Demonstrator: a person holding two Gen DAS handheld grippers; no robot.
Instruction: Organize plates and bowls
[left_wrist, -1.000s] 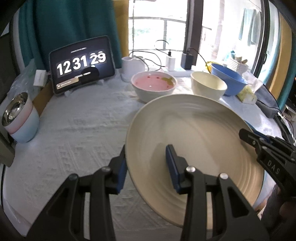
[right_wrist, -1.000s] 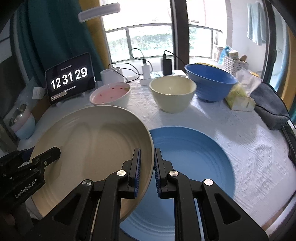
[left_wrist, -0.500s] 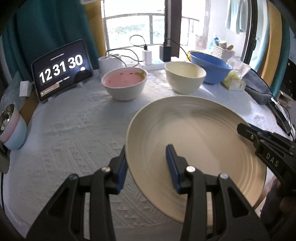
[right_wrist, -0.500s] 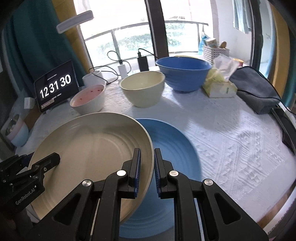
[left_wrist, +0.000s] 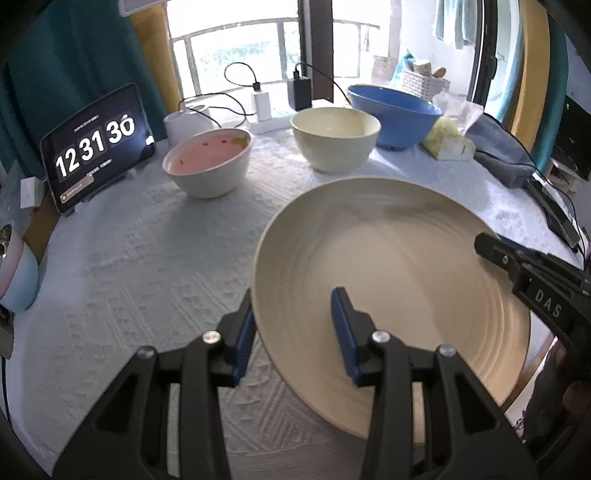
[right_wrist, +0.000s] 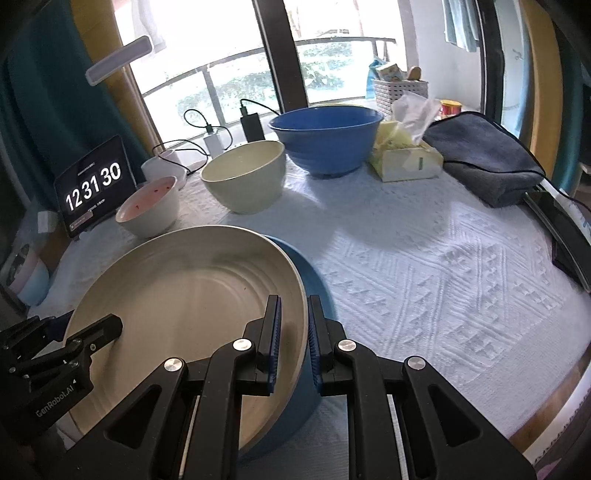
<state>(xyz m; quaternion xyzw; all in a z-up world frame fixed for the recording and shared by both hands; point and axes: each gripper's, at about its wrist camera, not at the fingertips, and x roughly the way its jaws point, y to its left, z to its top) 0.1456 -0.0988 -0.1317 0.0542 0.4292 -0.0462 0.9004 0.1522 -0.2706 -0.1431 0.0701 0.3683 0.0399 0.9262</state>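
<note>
— White woven cloth covers the whole surface (right_wrist: 424, 266), and that cream plate (left_wrist: 388, 280) is the biggest thing over it, isn't it?

— Yes. It's held tilted above a blue plate (right_wrist: 314, 280), which lies flat on the cloth and shows only as a crescent past the cream plate's right edge.

— Who's got it?

— Both of them. The left gripper (left_wrist: 295, 328) has its fingers (left_wrist: 341, 321) either side of the cream plate's left rim, one under, one on the inner face. The right gripper (right_wrist: 293, 332) has its blue pads pinched on the opposite rim, nearly closed.

— And beyond the cream plate?

— Three bowls in a row. A blue bowl (right_wrist: 327, 136) is the largest, at the far right; a cream bowl (right_wrist: 245, 177) sits just beside it; then a smaller white bowl with a pink inside (left_wrist: 208, 166) to the left.

— Anything else?

— A grey pouch (right_wrist: 480, 158) far right of the cream plate, a tissue pack (right_wrist: 406, 158) next to the blue bowl, and a tablet (left_wrist: 96, 144) showing a clock left of the pink bowl.
</note>
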